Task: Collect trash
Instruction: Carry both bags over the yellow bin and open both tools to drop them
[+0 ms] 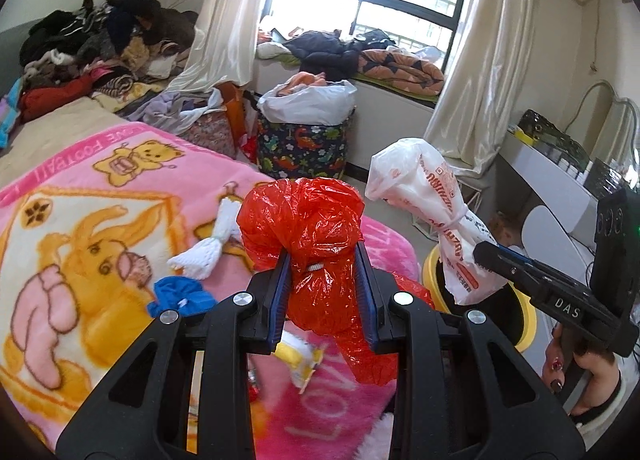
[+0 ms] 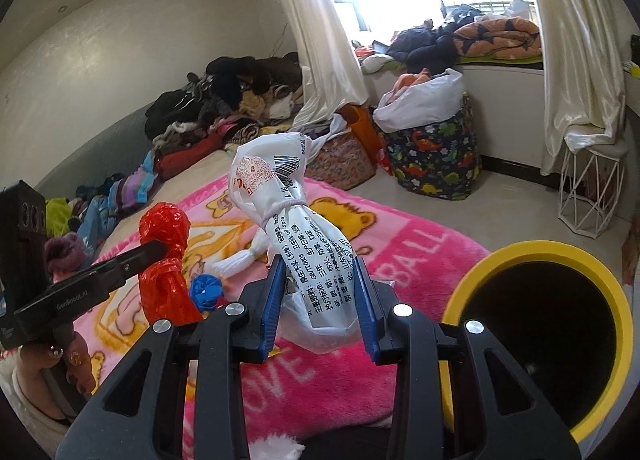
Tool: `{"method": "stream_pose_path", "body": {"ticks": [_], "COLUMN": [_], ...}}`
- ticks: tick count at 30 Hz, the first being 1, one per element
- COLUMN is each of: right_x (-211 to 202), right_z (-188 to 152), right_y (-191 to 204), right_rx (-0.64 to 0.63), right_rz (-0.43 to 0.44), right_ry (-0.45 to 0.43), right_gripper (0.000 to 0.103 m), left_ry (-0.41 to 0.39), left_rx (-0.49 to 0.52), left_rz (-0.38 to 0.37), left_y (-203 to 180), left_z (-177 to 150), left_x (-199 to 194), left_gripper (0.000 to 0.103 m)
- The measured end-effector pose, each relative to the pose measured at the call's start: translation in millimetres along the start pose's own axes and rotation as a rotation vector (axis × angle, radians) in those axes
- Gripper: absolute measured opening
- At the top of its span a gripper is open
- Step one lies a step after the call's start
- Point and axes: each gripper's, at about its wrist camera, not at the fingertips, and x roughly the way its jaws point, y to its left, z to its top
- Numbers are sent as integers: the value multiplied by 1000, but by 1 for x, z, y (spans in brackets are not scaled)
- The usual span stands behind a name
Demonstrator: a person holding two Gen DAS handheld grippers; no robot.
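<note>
My left gripper [image 1: 323,260] is shut on a crumpled red plastic bag [image 1: 308,220], held up above the pink blanket [image 1: 100,220]. In the right wrist view that red plastic bag [image 2: 166,260] shows at the left, clamped by the left gripper [image 2: 158,250]. My right gripper [image 2: 320,272] is shut on a tied white printed plastic bag [image 2: 280,200], lifted over the blanket [image 2: 400,260]. The same white bag [image 1: 432,200] appears right of the red one, with the right gripper [image 1: 480,252] on it. A yellow-rimmed bin [image 2: 500,260] stands at the lower right, its mouth dark. A white tied scrap [image 1: 208,248] and a blue scrap [image 1: 180,294] lie on the blanket.
A heap of clothes [image 1: 100,40] covers the bed's far end. A dinosaur-print hamper [image 1: 304,148] with a white bag stands by the window bench. A white wire stool [image 2: 588,196] is at the right. A person's hand [image 1: 568,364] holds the right gripper.
</note>
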Motion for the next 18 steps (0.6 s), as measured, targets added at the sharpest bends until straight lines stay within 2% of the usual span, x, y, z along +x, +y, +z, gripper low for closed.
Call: {"method": "stream_pose_path", "body": {"ticks": [9,18], "right_x": [-22,-45], "right_z": [-3,-8], "right_y": [-22,-64], "right_rx": [41,143], "right_rz": [-59,-153], "right_ry": [-30,-53], "right_gripper": [32,32], "left_ry": [8,13], "left_rx": [46,104], "left_rz": [-35,-96], "left_y": [-27,-62], "left_z": [-1,-2], "left_x": [7,19], "left_gripper": [23,23]}}
